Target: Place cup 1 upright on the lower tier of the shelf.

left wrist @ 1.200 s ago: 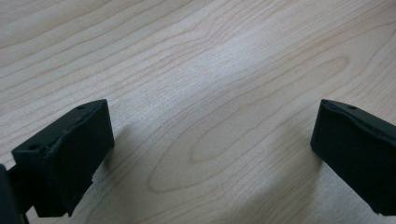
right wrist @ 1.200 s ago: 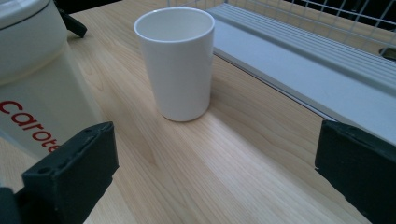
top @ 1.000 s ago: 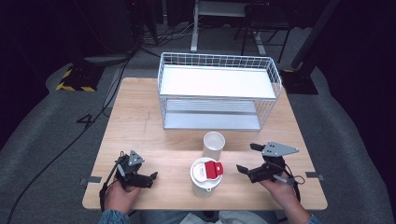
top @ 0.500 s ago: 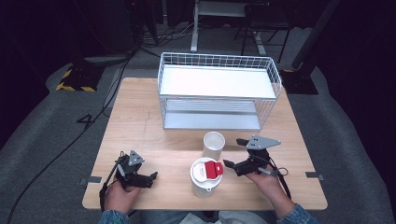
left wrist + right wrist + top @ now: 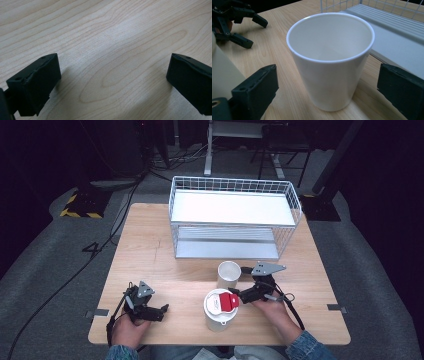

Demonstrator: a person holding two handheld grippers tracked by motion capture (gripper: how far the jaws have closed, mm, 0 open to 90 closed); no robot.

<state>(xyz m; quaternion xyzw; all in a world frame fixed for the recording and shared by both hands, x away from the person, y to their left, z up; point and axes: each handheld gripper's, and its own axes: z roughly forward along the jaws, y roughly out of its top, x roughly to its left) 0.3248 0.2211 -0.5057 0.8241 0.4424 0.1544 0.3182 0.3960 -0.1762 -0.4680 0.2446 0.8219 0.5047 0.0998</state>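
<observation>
Reaching across the wooden bench, the right gripper had moved in from the right edge toward a white cup that stood upright near the bench's middle, in front of a white wire basket. A second earlier, in the high view, this gripper sat well to the right of the cup; now it lay just beside it. Its jaws had just been closing, yet they stood apart on either side of the cup without touching it, so the grasp seemed prepared but not yet made.

The right gripper view gave what the high view could not: the cup was empty, its rim round and whole, with a clear gap between each jaw and the cup wall.

Just in front of the cup in the high view stood a larger white container with a red piece on top.

The left gripper rested near the bench's front left corner. The left gripper view showed its jaws wide apart over bare wood grain, holding nothing.
</observation>
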